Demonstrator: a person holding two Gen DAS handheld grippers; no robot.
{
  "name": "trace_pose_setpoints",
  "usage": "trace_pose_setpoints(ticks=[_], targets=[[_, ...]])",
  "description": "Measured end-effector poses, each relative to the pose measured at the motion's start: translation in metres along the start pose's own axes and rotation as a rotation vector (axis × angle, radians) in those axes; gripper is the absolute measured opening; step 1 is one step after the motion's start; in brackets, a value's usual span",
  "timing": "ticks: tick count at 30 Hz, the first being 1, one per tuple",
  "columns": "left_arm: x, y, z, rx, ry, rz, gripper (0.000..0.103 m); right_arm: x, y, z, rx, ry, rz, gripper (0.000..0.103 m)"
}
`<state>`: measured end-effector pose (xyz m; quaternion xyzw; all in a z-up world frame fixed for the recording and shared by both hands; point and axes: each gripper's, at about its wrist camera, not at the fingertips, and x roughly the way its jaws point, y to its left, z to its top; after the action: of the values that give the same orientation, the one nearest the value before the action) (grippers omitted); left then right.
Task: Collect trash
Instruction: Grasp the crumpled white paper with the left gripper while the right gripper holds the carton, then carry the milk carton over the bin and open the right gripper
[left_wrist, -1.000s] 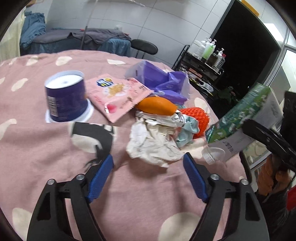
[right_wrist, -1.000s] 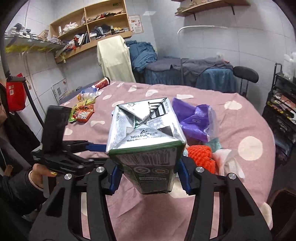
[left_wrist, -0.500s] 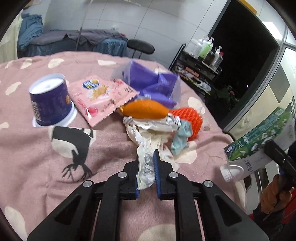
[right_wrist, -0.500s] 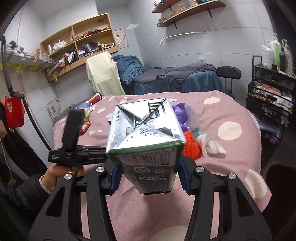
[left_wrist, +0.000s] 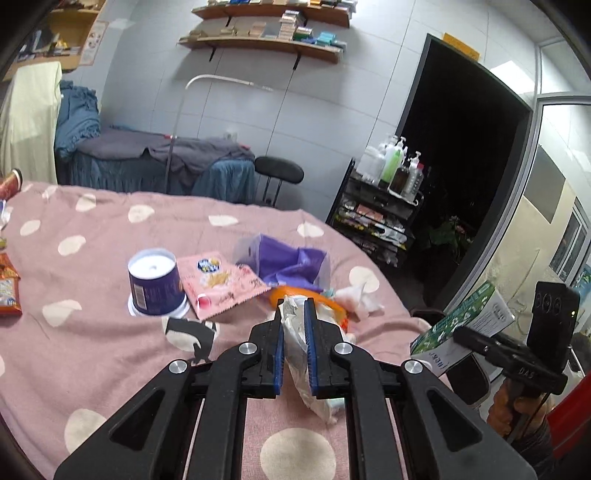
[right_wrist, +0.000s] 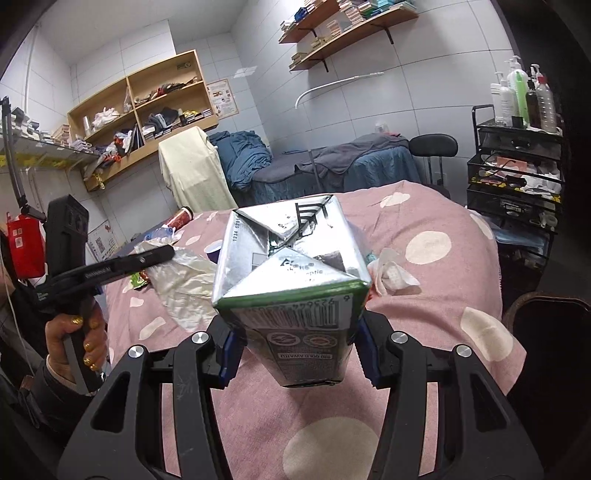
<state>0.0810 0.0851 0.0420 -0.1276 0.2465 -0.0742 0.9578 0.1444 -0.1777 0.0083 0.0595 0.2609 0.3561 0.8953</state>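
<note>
On pink spotted bedspread (left_wrist: 110, 354), trash lies scattered.

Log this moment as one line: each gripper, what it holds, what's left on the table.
left gripper: just closed on wrapper, lifted | right gripper: shut on carton | table: tub, pink packet, purple bag remain

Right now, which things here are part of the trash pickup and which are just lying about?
Trash job:
- crumpled wrapper, pinched in the left gripper
- drink carton, clamped in the right gripper
- pink snack packet
- purple bag
- white tissue

Just around:
- black stool
- bottle cart
- wall shelves
</note>
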Motion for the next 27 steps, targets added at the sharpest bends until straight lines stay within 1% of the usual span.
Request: trace_pose_setpoints(ticks=[2, 6, 9, 13, 16, 19, 24, 27], targets=[[-0.005, -0.007, 0.007, 0.018, -0.029, -0.001, 0.010, -0.006, -0.002, -0.002, 0.005, -0.009, -0.007, 0.052], [-0.009, -0.019, 0.015, 0.050, -0.060, -0.012, 0.010, -0.016, -0.008, -0.003, 0.018, -0.027, -0.027, 0.052], [-0.007, -0.030, 0.022, 0.070, -0.071, -0.033, 0.010, -0.025, -0.013, -0.004, 0.027, -0.043, -0.051, 0.052], [-0.013, -0.048, 0.033, 0.108, -0.109, -0.064, 0.010, -0.039, -0.024, -0.004, 0.047, -0.066, -0.090, 0.052], [-0.017, -0.063, 0.044, 0.129, -0.142, -0.097, 0.010, -0.051, -0.036, -0.007, 0.061, -0.085, -0.140, 0.052], [-0.014, -0.079, 0.052, 0.152, -0.161, -0.132, 0.010, -0.062, -0.049, -0.009, 0.069, -0.103, -0.212, 0.052], [0.006, -0.110, 0.053, 0.178, -0.142, -0.199, 0.010, -0.077, -0.074, -0.016, 0.075, -0.103, -0.374, 0.052], [0.021, -0.128, 0.050, 0.188, -0.118, -0.246, 0.010, -0.082, -0.089, -0.021, 0.087, -0.090, -0.445, 0.052]])
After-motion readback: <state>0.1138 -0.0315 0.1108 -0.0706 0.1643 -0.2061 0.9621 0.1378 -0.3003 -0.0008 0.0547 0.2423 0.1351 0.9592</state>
